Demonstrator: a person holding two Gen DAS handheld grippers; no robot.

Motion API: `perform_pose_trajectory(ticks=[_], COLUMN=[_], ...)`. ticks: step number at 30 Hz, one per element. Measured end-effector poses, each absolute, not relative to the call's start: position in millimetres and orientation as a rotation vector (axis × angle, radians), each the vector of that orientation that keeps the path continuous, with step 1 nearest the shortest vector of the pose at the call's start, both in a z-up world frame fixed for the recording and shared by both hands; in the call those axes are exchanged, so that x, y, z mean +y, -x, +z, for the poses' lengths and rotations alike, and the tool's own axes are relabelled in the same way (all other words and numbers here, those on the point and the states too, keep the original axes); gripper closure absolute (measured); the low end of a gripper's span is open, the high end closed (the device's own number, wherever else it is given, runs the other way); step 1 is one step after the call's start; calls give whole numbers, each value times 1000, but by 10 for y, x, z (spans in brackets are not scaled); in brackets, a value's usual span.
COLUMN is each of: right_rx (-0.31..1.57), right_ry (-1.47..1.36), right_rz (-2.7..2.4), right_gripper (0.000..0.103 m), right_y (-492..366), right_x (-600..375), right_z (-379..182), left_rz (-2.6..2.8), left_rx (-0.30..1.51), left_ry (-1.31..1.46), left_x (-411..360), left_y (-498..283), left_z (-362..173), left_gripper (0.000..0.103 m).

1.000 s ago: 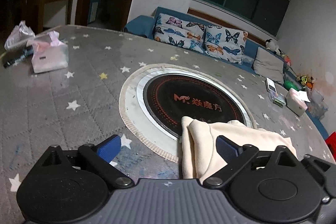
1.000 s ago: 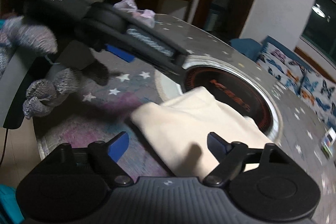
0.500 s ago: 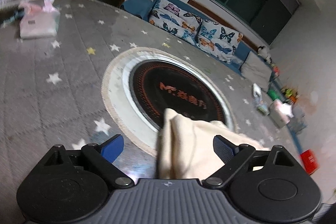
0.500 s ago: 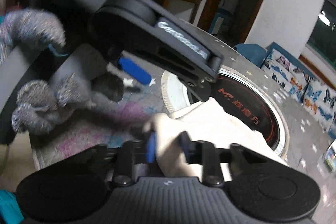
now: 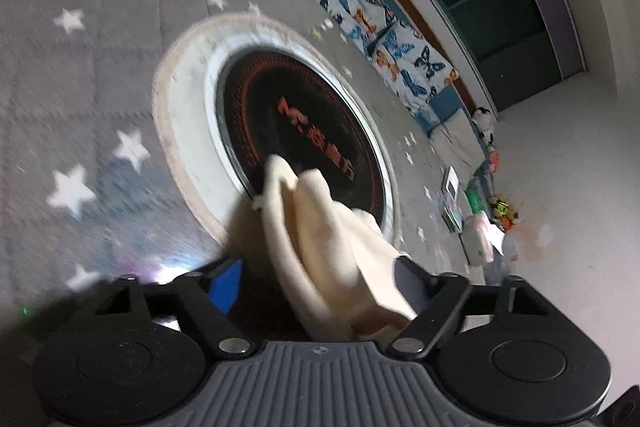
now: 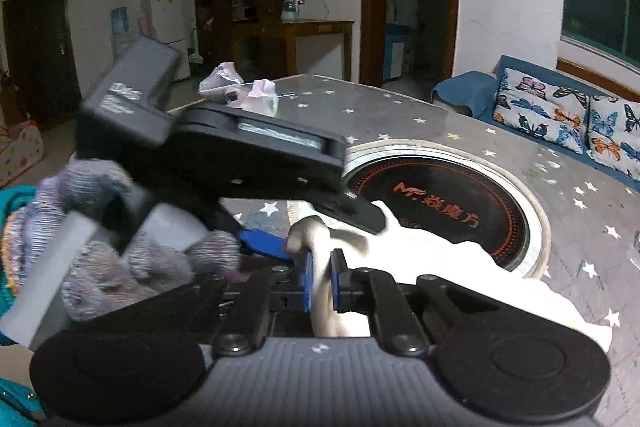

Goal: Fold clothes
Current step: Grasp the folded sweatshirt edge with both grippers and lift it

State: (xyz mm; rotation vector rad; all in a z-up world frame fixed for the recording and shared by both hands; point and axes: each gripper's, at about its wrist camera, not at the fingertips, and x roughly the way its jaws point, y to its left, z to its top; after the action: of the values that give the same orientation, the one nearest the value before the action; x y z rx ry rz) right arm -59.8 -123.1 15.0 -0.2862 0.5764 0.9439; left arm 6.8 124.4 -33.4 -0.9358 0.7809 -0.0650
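A cream garment [image 5: 320, 227] lies bunched on the grey star-print table cover, partly over the round black hob [image 5: 304, 123]. My left gripper [image 5: 316, 281] straddles a raised fold of it. Its jaws are closing. The cloth leans on the right finger, and the blue left pad [image 5: 226, 285] stands clear of it. In the right wrist view my right gripper [image 6: 322, 279] is shut on an edge of the cream garment [image 6: 460, 267], lifted a little. The left gripper's black body [image 6: 240, 163] crosses in front, held by a gloved hand [image 6: 92, 227].
A tissue pack [image 6: 256, 97] and a plastic bag [image 6: 220, 79] sit at the table's far side. A white tissue box [image 5: 480, 239] and small items lie near another edge. A sofa with butterfly cushions [image 6: 560, 115] stands behind the table.
My right gripper shut on the garment's edge and lifted it slightly. My left gripper rolled, sank over the cloth's raised fold, and its jaws narrowed.
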Motion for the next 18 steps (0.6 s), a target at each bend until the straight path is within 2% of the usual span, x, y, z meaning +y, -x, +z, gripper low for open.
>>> perform_pose_trajectory(ticks=[2, 4, 6, 8, 9, 11, 15, 18], right_rx=[578, 583, 584, 594, 599, 602, 622, 657], right_ry=[287, 287, 291, 275, 264, 248, 215, 183], right_rz=[957, 966, 973, 973, 971, 936, 813, 673], right_gripper=[95, 95, 94, 89, 82, 82, 69, 66], right_y=[614, 628, 691, 690, 690, 666, 533, 344], right_x=[-1257, -1261, -1284, -1335, -1375, -1496, -1796, -2081], right_z=[147, 132, 134, 139, 149, 167, 157, 100], left_rz=[-77, -82, -78, -70, -68, -67, -62, -55], left_rx=[790, 800, 805, 808, 810, 811, 812, 810], left_ry=[960, 980, 987, 980, 972, 960, 933, 911], left_x=[1222, 1217, 1226, 1238, 1238, 1237, 1213, 1192], left_y=[-99, -115, -122, -121, -122, -120, -126, -126], left_z=[-380, -433, -467, -483, -486, -484, -464, -450], left_gripper=[49, 69, 79, 83, 83, 84, 84, 83])
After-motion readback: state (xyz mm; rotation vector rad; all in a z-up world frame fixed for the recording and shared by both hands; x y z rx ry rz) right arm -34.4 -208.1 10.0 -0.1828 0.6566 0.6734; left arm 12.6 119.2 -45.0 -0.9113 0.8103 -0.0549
